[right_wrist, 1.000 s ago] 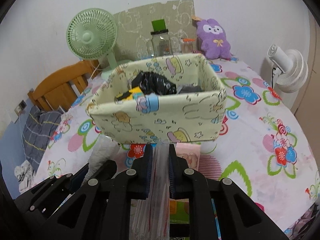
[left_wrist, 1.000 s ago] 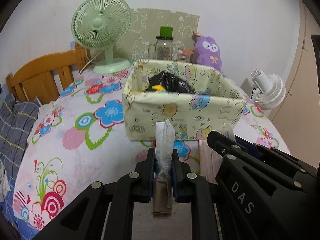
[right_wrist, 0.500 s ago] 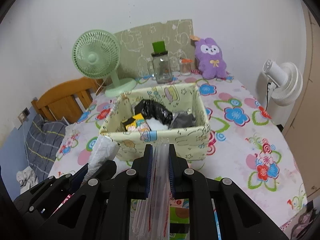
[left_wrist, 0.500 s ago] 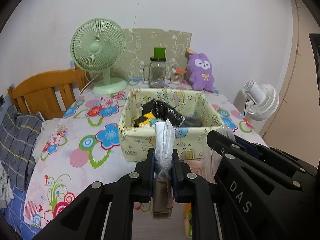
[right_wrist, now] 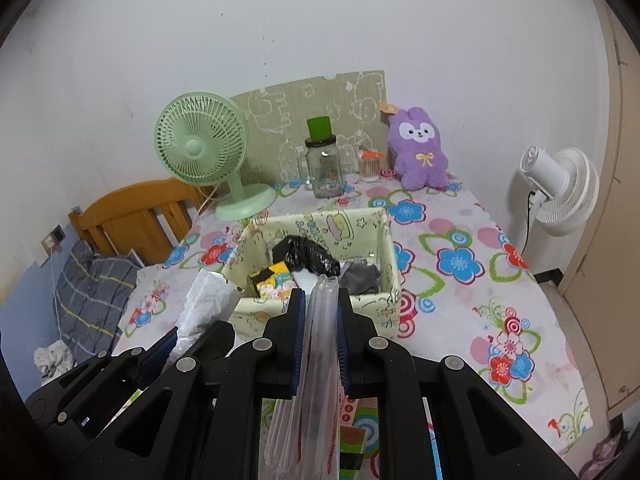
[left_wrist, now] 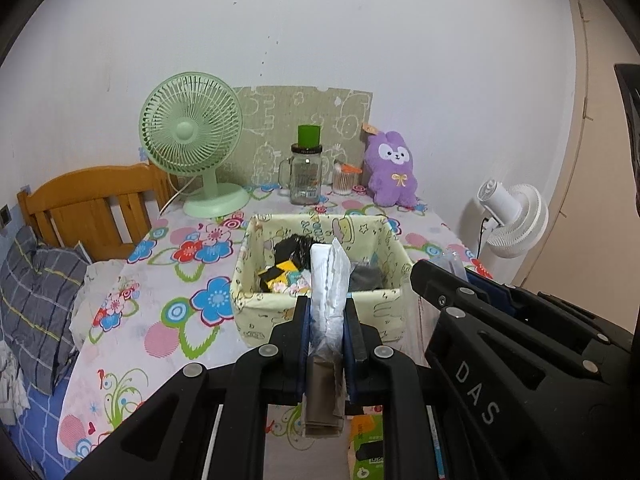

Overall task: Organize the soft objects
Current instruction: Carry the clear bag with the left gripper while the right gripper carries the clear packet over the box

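Since both grippers are clamping on the same clear plastic bag (right_wrist: 320, 360), I'm treating it as light, floppy, slick film. Left gripper (left_wrist: 327, 332) is pinching a crumpled white corner, right gripper (right_wrist: 319, 320) is closed on a flat folded edge w/ red print; the rest is hanging limp below the jaws. Best hold: bunched edges, not single film. Bag is hanging just before the near wall of the fabric bin (left_wrist: 256, 304), mid-table. Bin is soft-sided, printed cloth, already holding a black bag (right_wrist: 304, 256) and grey cloth (right_wrist: 362, 276).

Both grippers are matte black plastic frames studded with round silver screws. The left gripper (left_wrist: 326, 332) has blue-edged fingers (left_wrist: 303, 328). The right gripper (right_wrist: 319, 320) bears white "DAS" lettering on its flank.
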Demonstrator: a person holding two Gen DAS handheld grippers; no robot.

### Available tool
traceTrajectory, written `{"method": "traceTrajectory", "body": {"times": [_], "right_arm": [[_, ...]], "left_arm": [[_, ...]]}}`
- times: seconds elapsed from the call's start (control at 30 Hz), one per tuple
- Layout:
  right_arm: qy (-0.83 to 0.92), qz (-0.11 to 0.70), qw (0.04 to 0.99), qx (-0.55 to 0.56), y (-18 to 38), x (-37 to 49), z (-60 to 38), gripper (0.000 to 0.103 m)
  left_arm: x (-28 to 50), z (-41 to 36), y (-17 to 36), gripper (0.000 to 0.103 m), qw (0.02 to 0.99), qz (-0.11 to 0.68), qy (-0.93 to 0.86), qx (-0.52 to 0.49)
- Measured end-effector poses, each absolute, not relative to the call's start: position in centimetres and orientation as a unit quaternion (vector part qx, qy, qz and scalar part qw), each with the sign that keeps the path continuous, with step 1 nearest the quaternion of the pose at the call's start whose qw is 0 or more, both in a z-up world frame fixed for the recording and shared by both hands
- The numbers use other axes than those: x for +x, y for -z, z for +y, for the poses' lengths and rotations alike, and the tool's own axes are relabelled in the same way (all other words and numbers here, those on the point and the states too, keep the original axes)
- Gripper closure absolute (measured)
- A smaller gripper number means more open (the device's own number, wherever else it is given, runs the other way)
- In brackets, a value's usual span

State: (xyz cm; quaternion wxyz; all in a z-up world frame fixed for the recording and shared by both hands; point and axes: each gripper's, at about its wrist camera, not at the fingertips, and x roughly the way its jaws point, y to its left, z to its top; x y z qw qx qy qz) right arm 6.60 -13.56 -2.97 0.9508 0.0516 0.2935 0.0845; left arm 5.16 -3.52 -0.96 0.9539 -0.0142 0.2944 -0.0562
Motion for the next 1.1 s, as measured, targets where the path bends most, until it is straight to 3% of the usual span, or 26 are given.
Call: {"method": "traceTrajectory", "body": {"times": [1.1], "right_arm": [[-0.085, 0.278, 0.956, 0.047, 1.4, 14.4, -14.4, 0.085]], "left_arm": [[12.1, -4.2, -0.3, 0.091, 0.958, 0.279, 0.060, -0.019]]}}
